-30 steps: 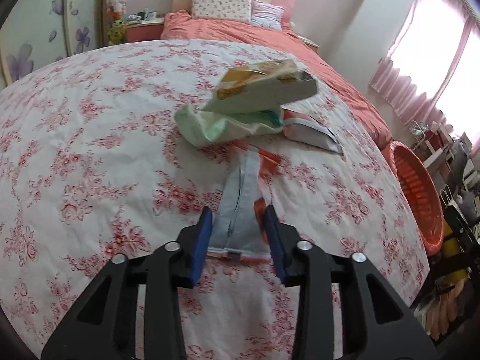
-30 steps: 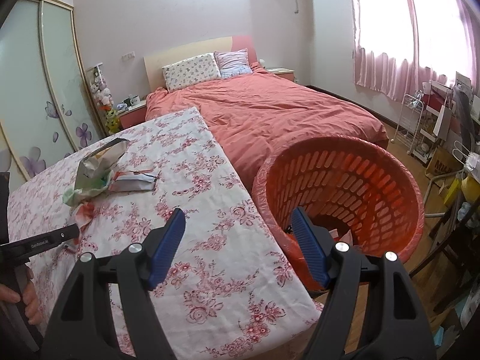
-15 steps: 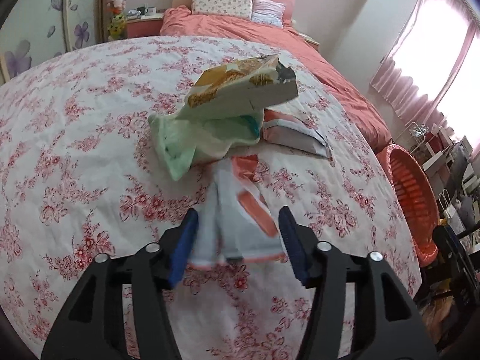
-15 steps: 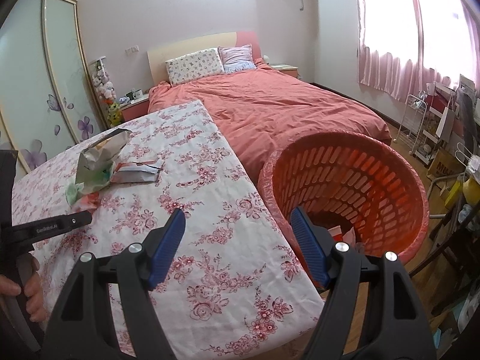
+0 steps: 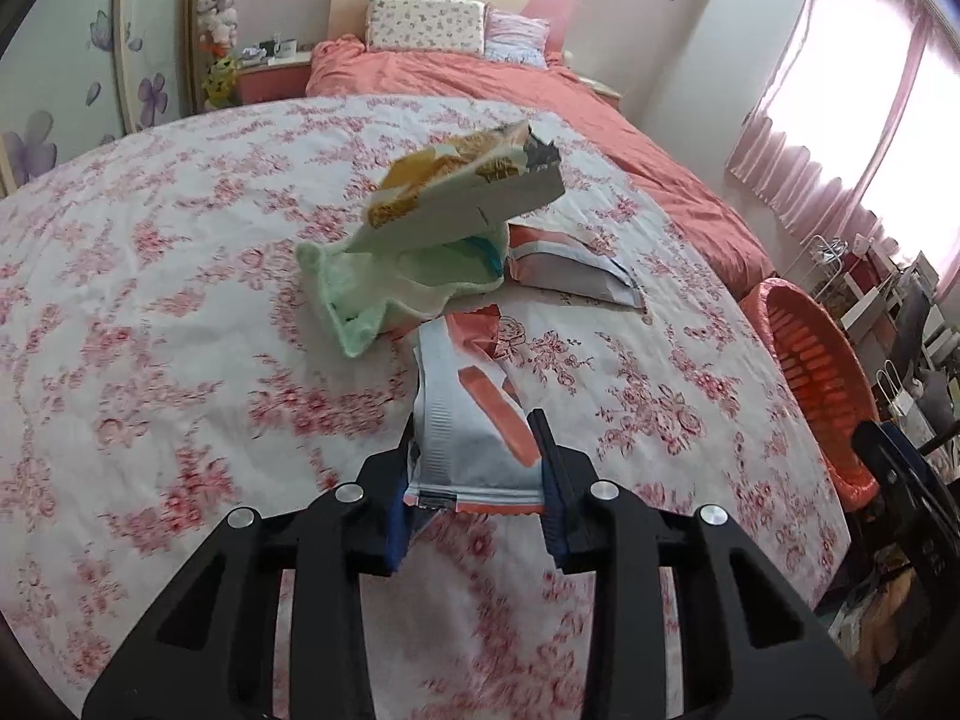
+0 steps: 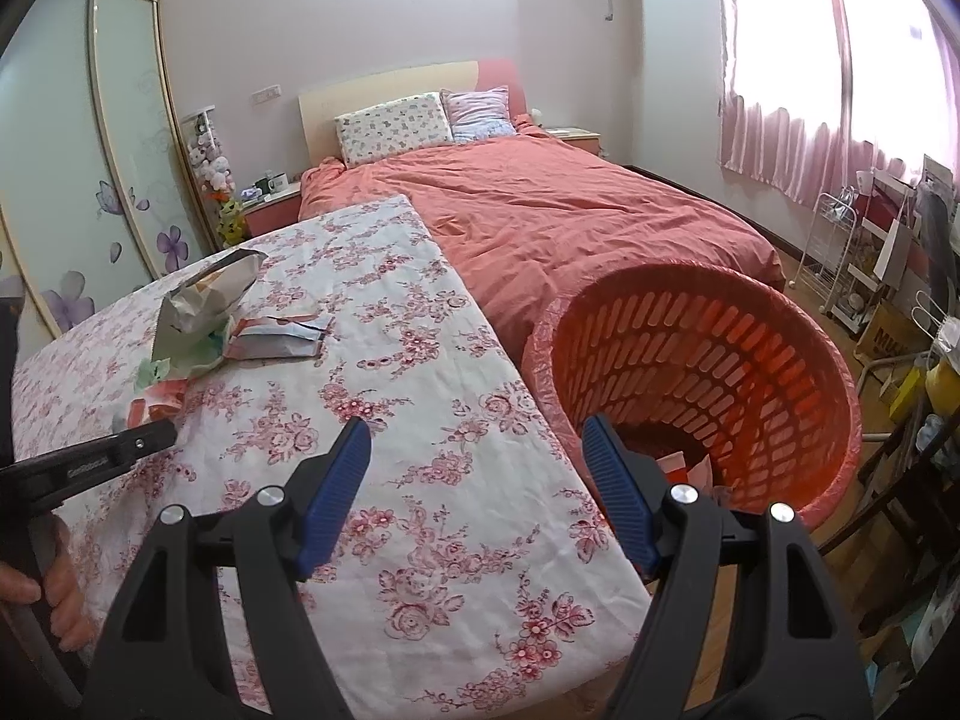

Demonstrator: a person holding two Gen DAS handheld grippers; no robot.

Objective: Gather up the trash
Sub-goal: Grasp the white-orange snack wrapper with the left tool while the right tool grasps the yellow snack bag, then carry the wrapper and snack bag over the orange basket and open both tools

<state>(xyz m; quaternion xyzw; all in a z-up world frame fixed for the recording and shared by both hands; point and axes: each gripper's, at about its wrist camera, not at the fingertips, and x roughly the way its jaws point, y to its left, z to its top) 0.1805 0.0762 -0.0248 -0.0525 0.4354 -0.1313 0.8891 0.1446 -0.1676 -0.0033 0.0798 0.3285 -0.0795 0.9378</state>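
Four pieces of trash lie on the floral-clothed worktop (image 5: pixel 150 312), counted from the left wrist view: a white-and-orange sachet (image 5: pixel 462 420), a pale green wrapper (image 5: pixel 384 294), a yellow snack bag (image 5: pixel 462 186) propped on top of the green one, and a flat white-and-red packet (image 5: pixel 570 270) just to the right of that pile. There is one orange basket (image 6: pixel 750 360), standing on the floor against the worktop's right edge, beside the bed (image 6: pixel 570 210) with its two pillows.

There are two tongs. The left tongs (image 5: pixel 477 468) are closing, narrow, with the near end of the sachet between them and both blue pads against its sides; the sachet's far end reaches to the green wrapper. The right tongs (image 6: pixel 477 480) stand wide with nothing between them, hanging over the worktop's right edge and the basket's rim.

The left wrist view alone shows the grip on the sachet and the print on each wrapper; of the basket it catches only a slice at the far right. The right wrist view alone looks down into the basket, where scraps of red and white lie at the bottom, and shows the left tongs from the side with fingers (image 6: pixel 57 594) wrapped on their handle. There the sachet shows only as a small crumple at the tongs' tip.
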